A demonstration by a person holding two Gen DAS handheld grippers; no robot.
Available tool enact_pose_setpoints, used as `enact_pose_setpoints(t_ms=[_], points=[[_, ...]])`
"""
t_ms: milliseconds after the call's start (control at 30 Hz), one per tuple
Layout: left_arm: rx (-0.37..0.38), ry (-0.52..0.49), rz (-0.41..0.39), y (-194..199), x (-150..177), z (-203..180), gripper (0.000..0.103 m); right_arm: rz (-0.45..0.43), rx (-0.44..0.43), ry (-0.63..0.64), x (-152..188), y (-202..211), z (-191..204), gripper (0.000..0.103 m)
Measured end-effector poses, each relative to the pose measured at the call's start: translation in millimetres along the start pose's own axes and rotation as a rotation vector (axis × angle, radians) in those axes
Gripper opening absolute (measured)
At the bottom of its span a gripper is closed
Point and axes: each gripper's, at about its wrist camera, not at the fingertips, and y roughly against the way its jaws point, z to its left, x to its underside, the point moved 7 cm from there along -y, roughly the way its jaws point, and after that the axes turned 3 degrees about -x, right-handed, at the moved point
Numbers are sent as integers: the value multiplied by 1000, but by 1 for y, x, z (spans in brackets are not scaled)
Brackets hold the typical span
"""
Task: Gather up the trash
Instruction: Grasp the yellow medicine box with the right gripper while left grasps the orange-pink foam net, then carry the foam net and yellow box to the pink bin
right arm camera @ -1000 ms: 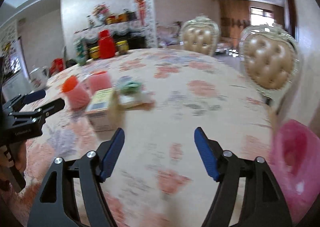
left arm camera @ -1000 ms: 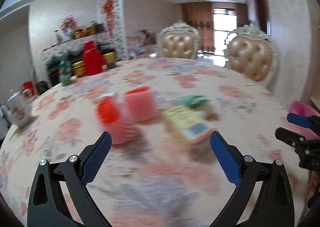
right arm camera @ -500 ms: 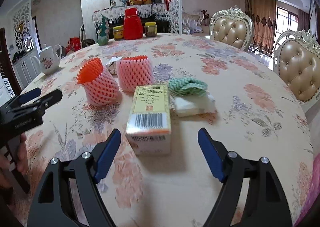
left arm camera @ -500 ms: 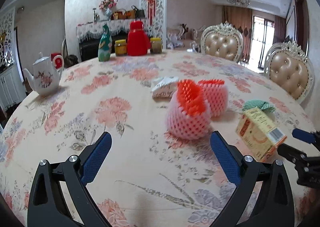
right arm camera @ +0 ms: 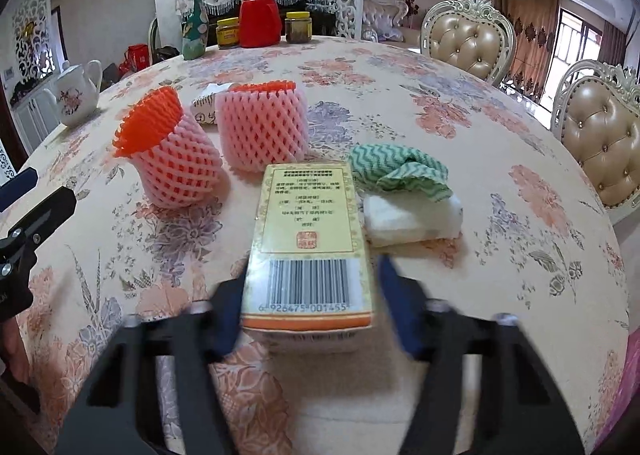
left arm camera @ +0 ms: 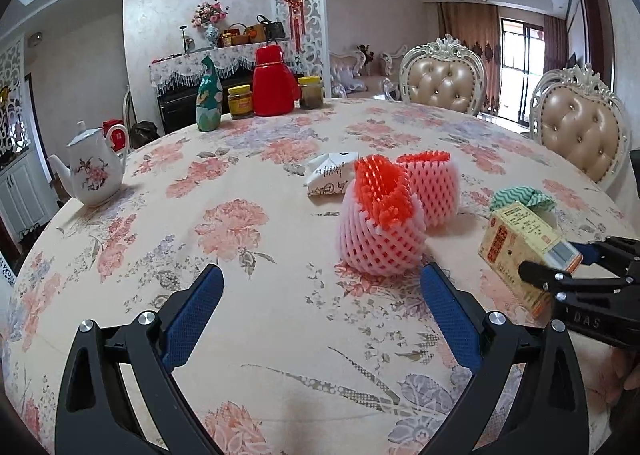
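A yellow carton (right arm camera: 306, 215) with a barcode lies between the fingers of my right gripper (right arm camera: 312, 263), whose jaws are closing around it; the blurred pads stand beside its sides, and no firm press shows. The left wrist view shows the same carton (left arm camera: 516, 247) inside the right gripper (left arm camera: 560, 261). My left gripper (left arm camera: 320, 275) is open and empty, just short of a pink foam fruit net (left arm camera: 380, 239). A second net (left arm camera: 432, 187) stands behind it. A green zigzag cloth (right arm camera: 396, 171), a white tissue wad (right arm camera: 412, 219) and a crumpled paper (left arm camera: 330, 175) lie nearby.
A floral cloth covers the round table (left arm camera: 240, 215). A teapot (left arm camera: 94, 175) stands at the left edge. A red thermos (left arm camera: 274, 83), jars and a green bottle (left arm camera: 209, 95) sit at the far rim. Two padded chairs (right arm camera: 468, 39) stand at the right.
Both grippers swung left from a blurred view to face the litter. The right gripper moved forward over the yellow carton and its fingers narrowed around it. The left gripper stays open.
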Motion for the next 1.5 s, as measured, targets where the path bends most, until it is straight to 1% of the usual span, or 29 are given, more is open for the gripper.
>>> enact_pose_setpoints(t_ms=[67,167,300,433,533,667,867,900,933,967,1000,1033,1067,1133,1233,1500], points=[[15,11,11,-1,1,0,94,-16,-2,-8,-1,3,-1,49],[46,27,52,-6,4,-4,94,-55,-4,-27,-3,10,-4,48],[63,20,81,-7,1,-14,94,-93,-1,-49,-5,17,-9,48],[37,-19,78,-13,-10,-25,94,-133,11,-57,-7,26,-11,48],[21,-16,97,-30,-16,-28,94,-170,20,-57,-8,34,-11,48],[19,11,138,-58,-20,-36,94,-166,9,-88,-8,33,-17,48],[2,-27,159,-80,-24,-54,93,-152,2,-125,-6,30,-24,48],[-5,-30,156,-81,-24,-55,88,-152,1,-122,-6,30,-23,48],[-7,-33,157,-83,-24,-55,77,-153,7,-116,-7,30,-23,48],[2,-33,169,-85,-22,-55,69,-155,9,-112,-7,30,-22,48],[16,-30,171,-85,-22,-55,53,-157,11,-105,-7,31,-21,48],[32,-25,166,-83,-22,-55,46,-159,13,-102,-7,31,-20,48],[36,-26,155,-79,-22,-54,41,-161,15,-100,-7,31,-20,48],[38,-19,140,-70,-23,-50,39,-161,15,-101,-8,31,-20,48],[50,3,113,-53,-25,-43,39,-159,13,-106,-7,31,-21,48],[65,11,62,-4,-20,-35,39,-160,16,-107,-7,31,-22,48]])
